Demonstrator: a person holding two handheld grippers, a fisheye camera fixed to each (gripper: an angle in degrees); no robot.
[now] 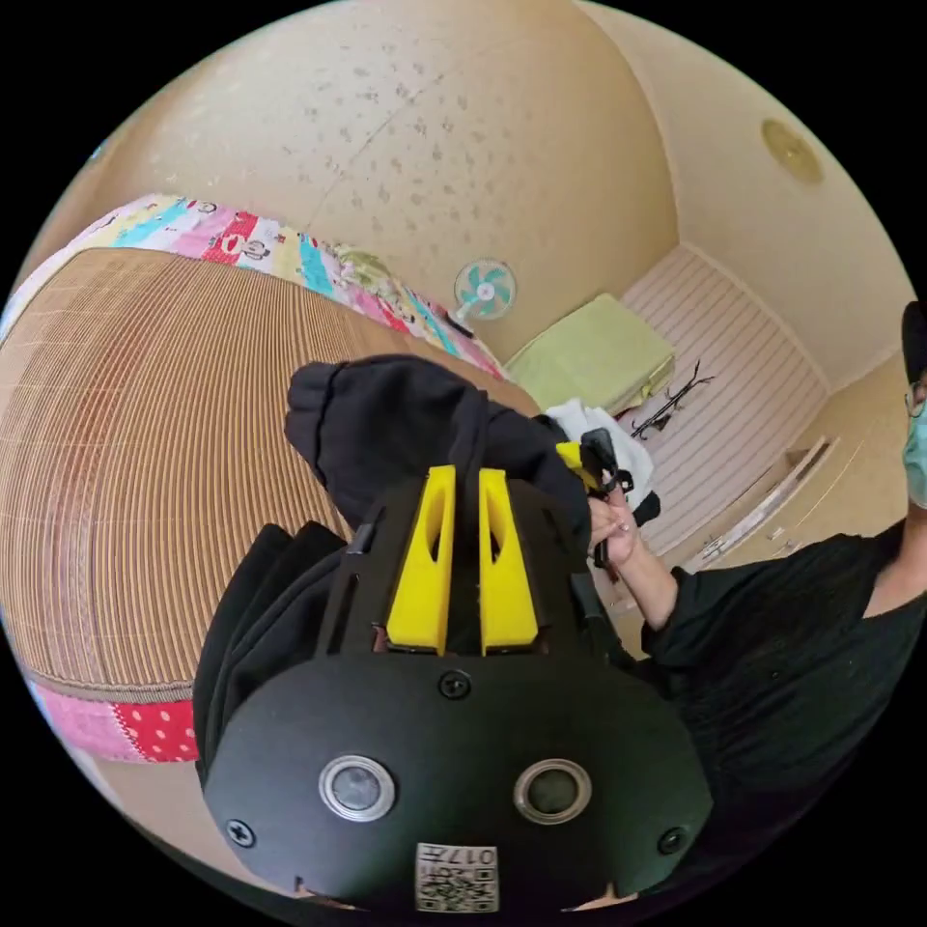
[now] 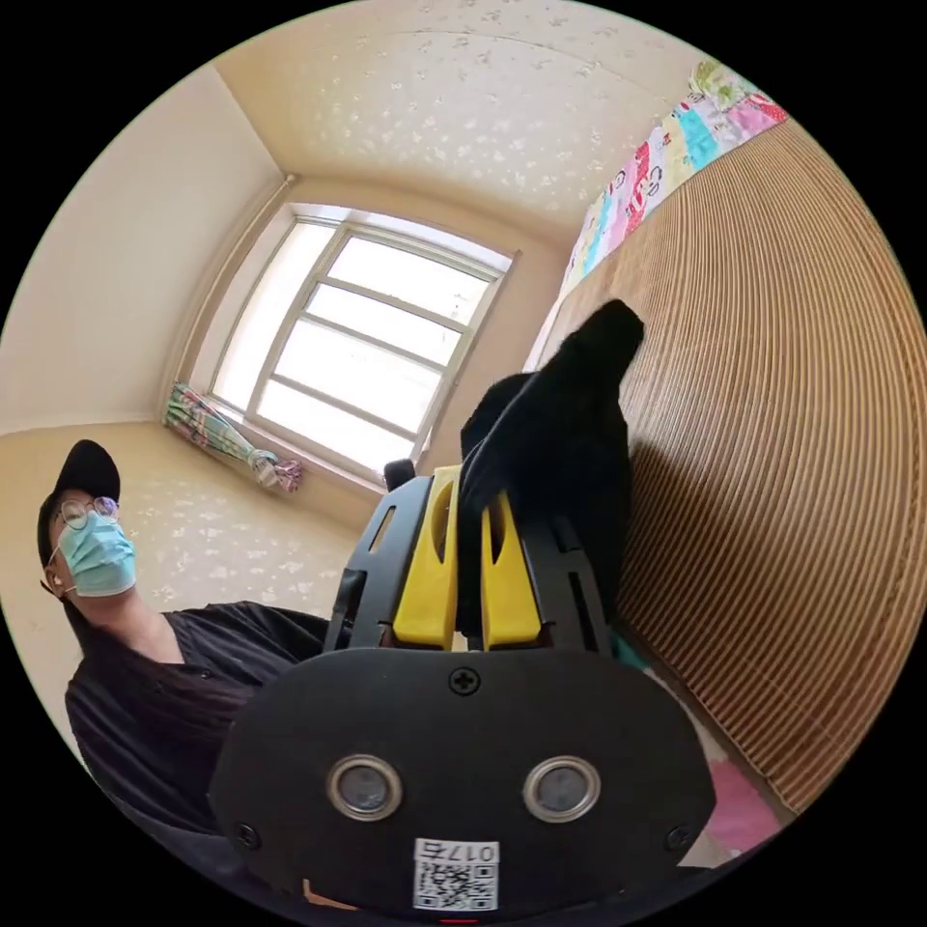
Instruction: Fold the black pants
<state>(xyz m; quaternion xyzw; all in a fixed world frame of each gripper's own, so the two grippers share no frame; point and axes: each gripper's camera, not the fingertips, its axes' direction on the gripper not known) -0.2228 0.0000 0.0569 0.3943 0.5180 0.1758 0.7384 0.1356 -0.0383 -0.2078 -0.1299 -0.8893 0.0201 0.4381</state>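
The black pants (image 1: 406,425) hang bunched in the air over a bed covered with a woven bamboo mat (image 1: 145,435). In the left gripper view, my left gripper (image 1: 466,478) has its yellow jaws shut on a fold of the black cloth, and more cloth droops below and to the left of it. The other gripper (image 1: 591,462) shows just to the right, held in a hand and pressed against the same cloth. In the right gripper view, my right gripper (image 2: 471,502) is shut on the black pants (image 2: 565,435), which rise from its jaws beside the mat (image 2: 801,435).
A patchwork sheet (image 1: 251,241) edges the mat. Past the bed stand a small fan (image 1: 485,290), a green mattress (image 1: 594,352) and a white cloth (image 1: 589,420) on the striped floor. The person in black (image 2: 164,657) stands close by, in front of a window (image 2: 357,338).
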